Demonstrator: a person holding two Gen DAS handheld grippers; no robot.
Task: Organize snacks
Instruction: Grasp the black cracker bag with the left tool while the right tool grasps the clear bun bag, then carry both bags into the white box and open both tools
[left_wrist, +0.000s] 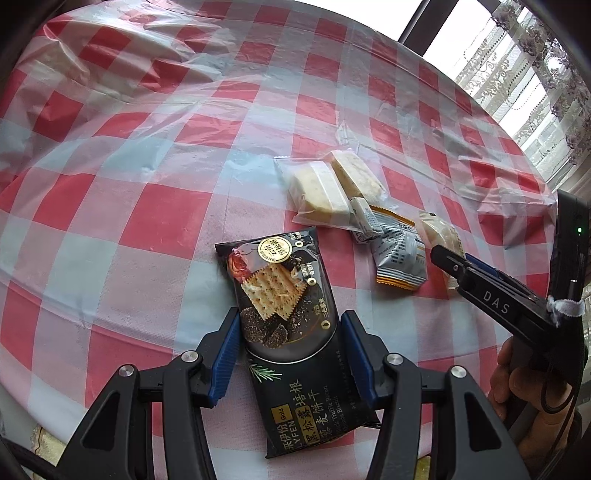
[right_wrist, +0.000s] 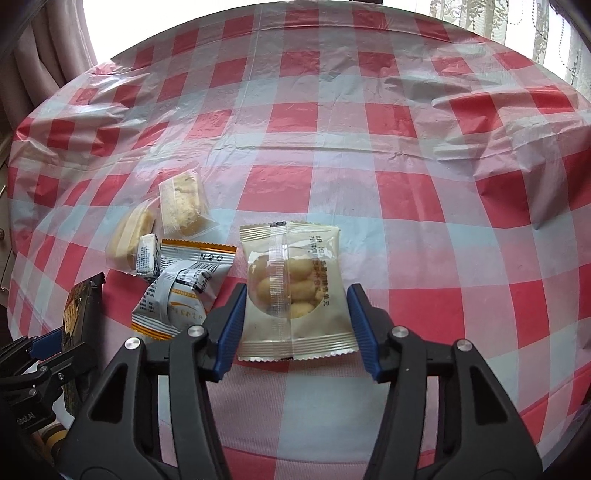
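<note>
My left gripper (left_wrist: 290, 315) is shut on a black cracker pack (left_wrist: 280, 295), its blue pads pressed on the pack's two long sides. The pack also shows at the left edge of the right wrist view (right_wrist: 79, 310). A cream snack packet with a clear window (right_wrist: 295, 288) lies flat on the checked tablecloth (right_wrist: 424, 206). My right gripper (right_wrist: 297, 290) straddles it, and the blue pads meet its left and right edges. In the left wrist view the right gripper (left_wrist: 441, 254) comes in from the right, over that cream packet (left_wrist: 443, 232).
Left of the cream packet lie a grey and orange packet (right_wrist: 181, 291), a small white candy (right_wrist: 147, 254) and two clear-wrapped pastries (right_wrist: 183, 203) (right_wrist: 129, 232). The plastic cloth is wrinkled at the far side. Windows and lace curtains (left_wrist: 535, 85) stand beyond the table edge.
</note>
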